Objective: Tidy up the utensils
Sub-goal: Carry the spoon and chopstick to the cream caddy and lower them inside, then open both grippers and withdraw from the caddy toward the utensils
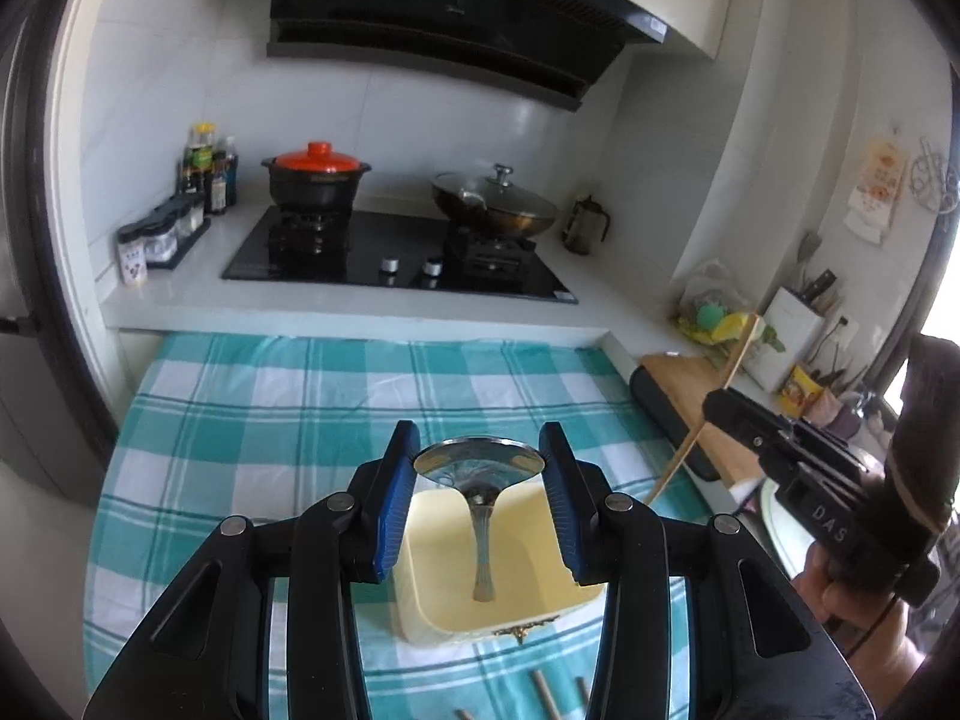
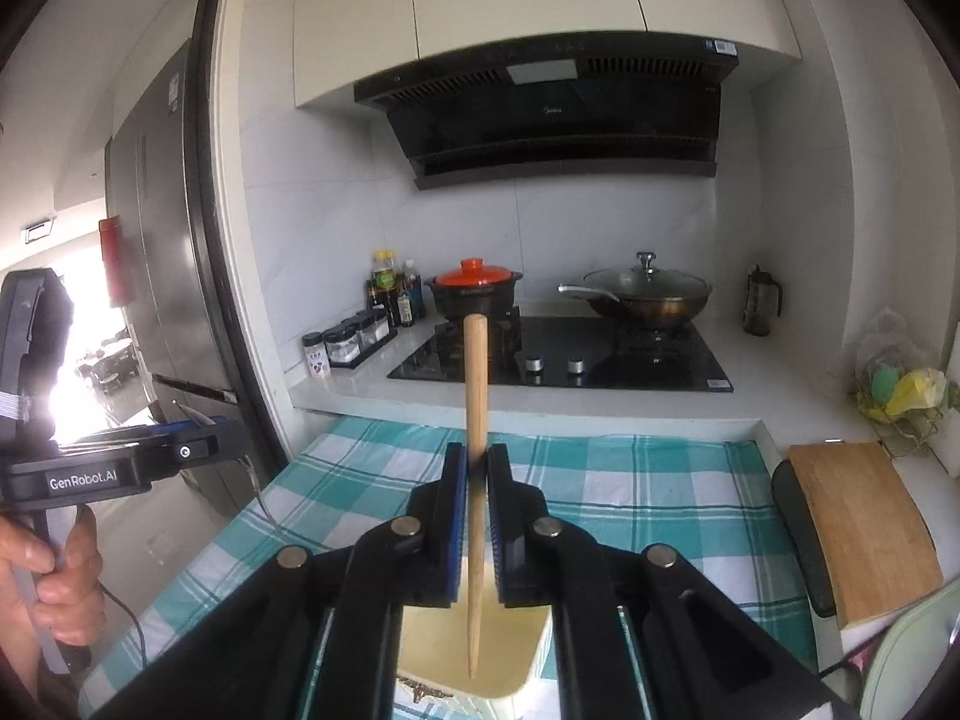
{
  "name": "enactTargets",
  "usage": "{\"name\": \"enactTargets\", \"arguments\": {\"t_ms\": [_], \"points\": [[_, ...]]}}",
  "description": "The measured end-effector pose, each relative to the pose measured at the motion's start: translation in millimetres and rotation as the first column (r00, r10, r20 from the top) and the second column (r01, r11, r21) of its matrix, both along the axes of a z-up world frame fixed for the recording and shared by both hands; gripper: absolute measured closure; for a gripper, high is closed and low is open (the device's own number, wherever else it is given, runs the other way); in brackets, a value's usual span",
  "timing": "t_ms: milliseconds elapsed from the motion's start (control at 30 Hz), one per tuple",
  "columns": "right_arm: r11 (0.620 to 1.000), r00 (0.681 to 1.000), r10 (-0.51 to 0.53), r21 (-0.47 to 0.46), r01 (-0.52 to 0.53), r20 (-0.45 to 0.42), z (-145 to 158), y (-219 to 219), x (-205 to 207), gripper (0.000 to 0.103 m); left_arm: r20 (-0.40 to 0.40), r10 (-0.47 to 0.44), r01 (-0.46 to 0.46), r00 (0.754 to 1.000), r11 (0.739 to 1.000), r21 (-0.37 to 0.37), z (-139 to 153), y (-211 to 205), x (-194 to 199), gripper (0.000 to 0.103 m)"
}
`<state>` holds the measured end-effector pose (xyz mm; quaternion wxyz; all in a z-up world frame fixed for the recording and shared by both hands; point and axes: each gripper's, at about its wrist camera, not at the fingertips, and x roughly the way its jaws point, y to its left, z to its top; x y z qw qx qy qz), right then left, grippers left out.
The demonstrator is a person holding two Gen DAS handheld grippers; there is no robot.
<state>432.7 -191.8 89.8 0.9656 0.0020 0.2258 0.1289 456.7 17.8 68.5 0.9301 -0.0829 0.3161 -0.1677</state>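
The metal spoon (image 1: 480,480) hangs bowl-up between the blue pads of the left gripper (image 1: 480,456), its handle pointing down into the cream box (image 1: 558,594). The pads sit at either edge of the spoon's bowl; they seem to pinch it, though contact on both sides is hard to confirm. Polished steel is stiff but slippery, and a bowl held by its rims could pivot or slide, so the neck just above the box would likely be the surer place to hold.

Over the same box, the right gripper (image 2: 478,462) is clamped on a wooden chopstick (image 2: 477,420), thick end up, tapered tip down inside the box. Wood is light, rigid and offers decent friction, so a mid-shaft pinch should keep it steady.

Beside the box, nearer the camera, more chopstick ends (image 1: 543,690) lie on the teal checked cloth (image 1: 270,420). Well beyond the box sits the stove (image 1: 396,258).

Readable writing: "GenRobot.AI" on the left gripper's body in the right wrist view, and "DAS" on the right one.
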Motion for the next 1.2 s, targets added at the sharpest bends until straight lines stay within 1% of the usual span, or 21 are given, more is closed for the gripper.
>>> {"name": "enactTargets", "arguments": {"t_ms": [100, 233, 367, 467, 500, 533, 567, 600, 633, 700, 733, 800, 900, 1000, 1100, 1200], "points": [[1.0, 0.996, 0.004, -0.008, -0.004, -0.086, -29, 1, 28, 0.096, -0.081, -0.011, 0.013, 0.997, 1.0, 0.021, -28, -13, 22, 0.062], [1.0, 0.977, 0.003, -0.019, -0.007, -0.215, -73, 1, 55, 0.096, -0.179, -0.015, 0.026, 0.984, 0.998, 0.061, -63, -27, 41, 0.062], [1.0, 0.958, -0.008, -0.021, 0.002, -0.287, -101, -2, 67, 0.096, -0.222, 0.005, 0.018, 0.975, 0.995, 0.102, -87, -35, 50, 0.062], [1.0, 0.943, -0.008, -0.009, 0.006, -0.332, -114, -6, 75, 0.095, -0.238, 0.034, -0.006, 0.971, 0.993, 0.119, -96, -36, 56, 0.06], [1.0, 0.939, -0.013, -0.005, 0.012, -0.344, -116, -8, 78, 0.093, -0.237, 0.043, -0.017, 0.971, 0.993, 0.113, -96, -35, 57, 0.057], [1.0, 0.936, -0.021, -0.008, 0.02, -0.352, -118, -9, 79, 0.083, -0.233, 0.048, -0.023, 0.971, 0.994, 0.106, -94, -33, 56, 0.053], [1.0, 0.935, -0.028, -0.009, 0.027, -0.354, -117, -11, 78, 0.077, -0.224, 0.049, -0.028, 0.973, 0.995, 0.099, -89, -30, 52, 0.046], [0.999, 0.937, -0.032, -0.003, 0.033, -0.347, -115, -13, 75, 0.065, -0.211, 0.049, -0.029, 0.976, 0.995, 0.097, -84, -28, 47, 0.039], [0.999, 0.941, -0.034, 0.004, 0.038, -0.337, -110, -15, 72, 0.061, -0.192, 0.045, -0.026, 0.98, 0.994, 0.103, -77, -25, 38, 0.036], [0.999, 0.949, -0.035, 0.004, 0.038, -0.314, -99, -21, 59, 0.061, -0.156, 0.039, -0.018, 0.987, 0.991, 0.131, -66, -20, 21, 0.03], [0.999, 0.952, -0.034, -0.001, 0.035, -0.305, -93, -23, 52, 0.06, -0.141, 0.033, -0.013, 0.989, 0.99, 0.143, -60, -16, 10, 0.028], [0.999, 0.959, -0.034, -0.018, 0.03, -0.281, -82, -29, 30, 0.06, -0.122, 0.02, 0.0, 0.992, 0.987, 0.164, -52, -7, -16, 0.02], [0.998, 0.967, -0.036, -0.05, 0.025, -0.252, -70, -39, -6, 0.056, -0.111, 0.012, 0.009, 0.994, 0.981, 0.194, -52, 8, -59, 0.017], [0.997, 0.97, -0.042, -0.079, 0.024, -0.238, -68, -52, -50, 0.056, -0.119, 0.007, 0.02, 0.993, 0.975, 0.221, -66, 20, -105, 0.015], [0.993, 0.972, -0.062, -0.109, 0.038, -0.225, -74, -64, -97, 0.056, -0.134, 0.005, 0.027, 0.991, 0.972, 0.234, -91, 28, -152, 0.015], [0.986, 0.976, -0.095, -0.15, 0.066, -0.194, -86, -72, -146, 0.056, -0.13, 0.035, -0.001, 0.991, 0.968, 0.251, -119, 31, -194, 0.015]]}}
